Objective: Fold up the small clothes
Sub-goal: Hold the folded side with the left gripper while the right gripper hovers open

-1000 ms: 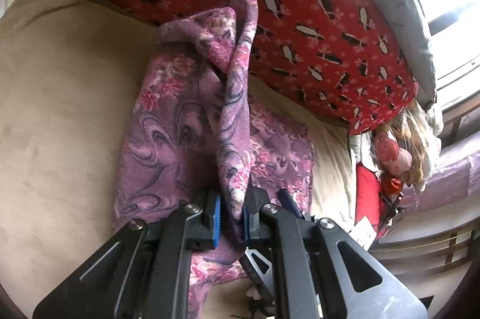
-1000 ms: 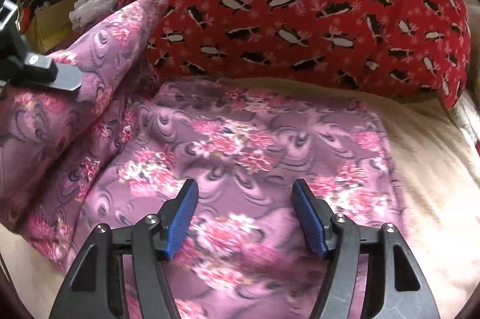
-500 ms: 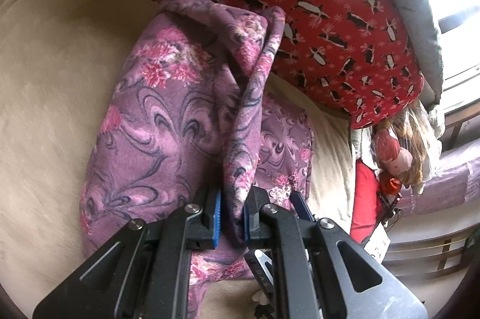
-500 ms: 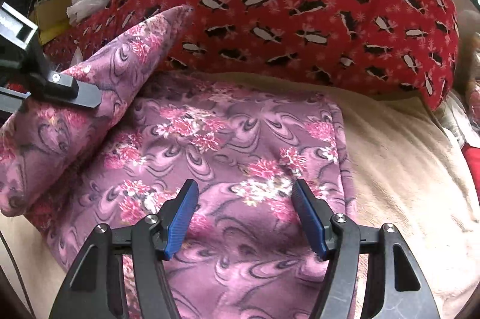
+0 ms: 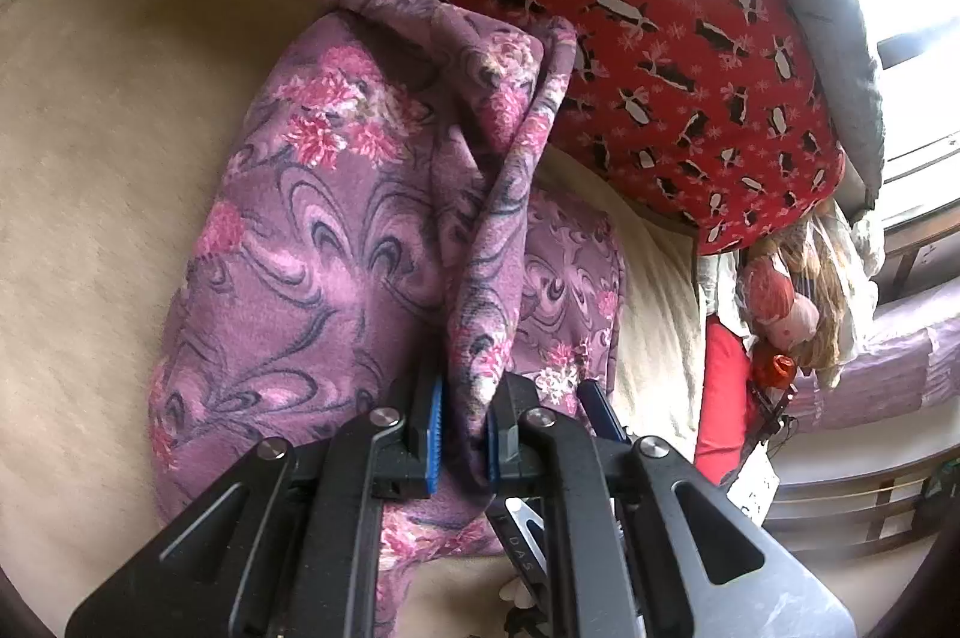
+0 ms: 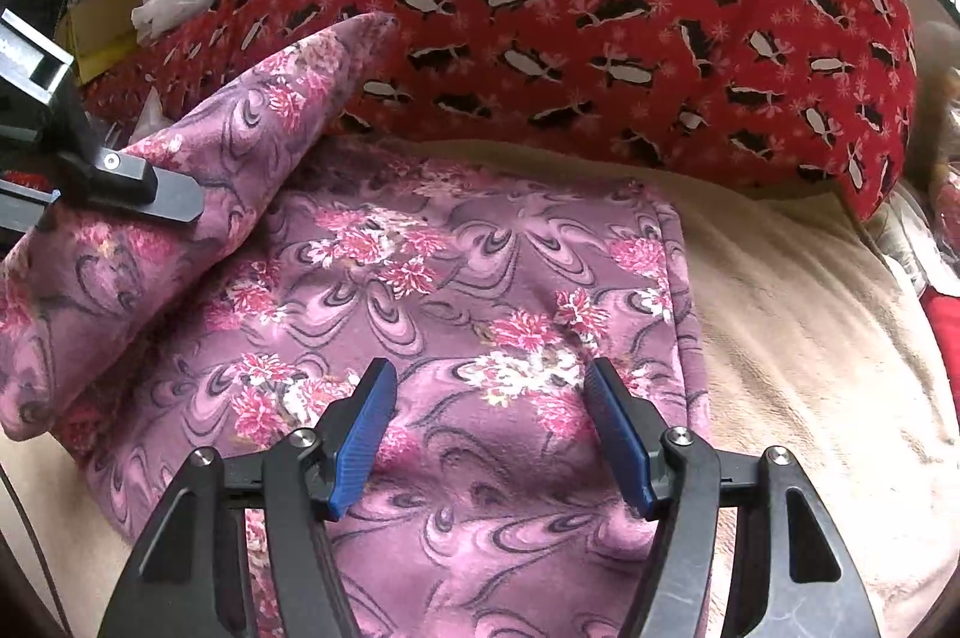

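The left tool [image 5: 462, 434] sits at the bottom centre of the left wrist view with its blue pads nearly together, pinching a gathered fold of the purple floral garment [image 5: 336, 242]. From the pinch the fabric rises as a ridge toward the middle of the frame, then spreads to the left in a broad lifted sheet over the beige blanket [image 5: 102, 170]. A flatter part of the same garment lies to the right of the ridge, below the red penguin-print pillow [image 5: 630, 8] that fills the top of the frame. A grey pillow [image 5: 840, 38] edges the upper right, and a heap of stuffed toys and clutter [image 5: 786, 314] shows at the right side.

In the right wrist view the right tool [image 6: 492, 431] stands at the bottom centre with its fingers spread wide and nothing clamped between them; the garment [image 6: 468, 290] lies flat beneath and beyond the pads, covering the middle of the frame. Whether the pad tips touch the cloth cannot be told. At the left edge of this view the left tool [image 6: 174, 203] holds a raised flap of the garment, which peaks toward the upper left against the red pillow [image 6: 600, 8]. Bare beige blanket [image 6: 810, 338] takes up the right side
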`<state>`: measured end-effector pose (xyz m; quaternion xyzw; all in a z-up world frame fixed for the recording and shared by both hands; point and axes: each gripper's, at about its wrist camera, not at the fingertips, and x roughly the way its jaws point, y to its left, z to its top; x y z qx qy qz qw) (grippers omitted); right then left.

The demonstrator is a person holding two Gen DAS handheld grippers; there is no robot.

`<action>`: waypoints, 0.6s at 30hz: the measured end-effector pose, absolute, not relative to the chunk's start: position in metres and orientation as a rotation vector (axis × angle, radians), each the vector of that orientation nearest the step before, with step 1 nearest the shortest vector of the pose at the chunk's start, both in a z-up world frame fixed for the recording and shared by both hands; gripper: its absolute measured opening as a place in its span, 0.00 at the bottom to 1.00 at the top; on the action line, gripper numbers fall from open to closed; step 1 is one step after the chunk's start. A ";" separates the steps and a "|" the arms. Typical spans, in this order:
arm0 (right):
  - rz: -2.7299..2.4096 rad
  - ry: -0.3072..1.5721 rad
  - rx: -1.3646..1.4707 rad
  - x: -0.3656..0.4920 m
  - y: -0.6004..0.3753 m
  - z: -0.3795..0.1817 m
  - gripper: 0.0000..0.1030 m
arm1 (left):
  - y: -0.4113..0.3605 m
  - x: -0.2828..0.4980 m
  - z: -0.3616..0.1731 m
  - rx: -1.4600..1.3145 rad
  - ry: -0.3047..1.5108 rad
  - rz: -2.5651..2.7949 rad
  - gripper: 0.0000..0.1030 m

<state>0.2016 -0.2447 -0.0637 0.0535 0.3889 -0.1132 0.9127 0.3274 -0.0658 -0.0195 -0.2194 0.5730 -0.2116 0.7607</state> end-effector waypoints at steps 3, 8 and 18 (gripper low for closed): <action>-0.242 0.808 0.129 0.198 -0.251 -0.065 0.66 | -0.070 0.326 -0.020 -0.471 1.249 -0.462 0.08; -0.243 0.810 0.148 0.194 -0.259 -0.066 0.67 | -0.073 0.325 -0.021 -0.468 1.250 -0.459 0.08; -0.231 0.810 0.149 0.189 -0.260 -0.067 0.67 | -0.079 0.324 -0.024 -0.468 1.258 -0.462 0.08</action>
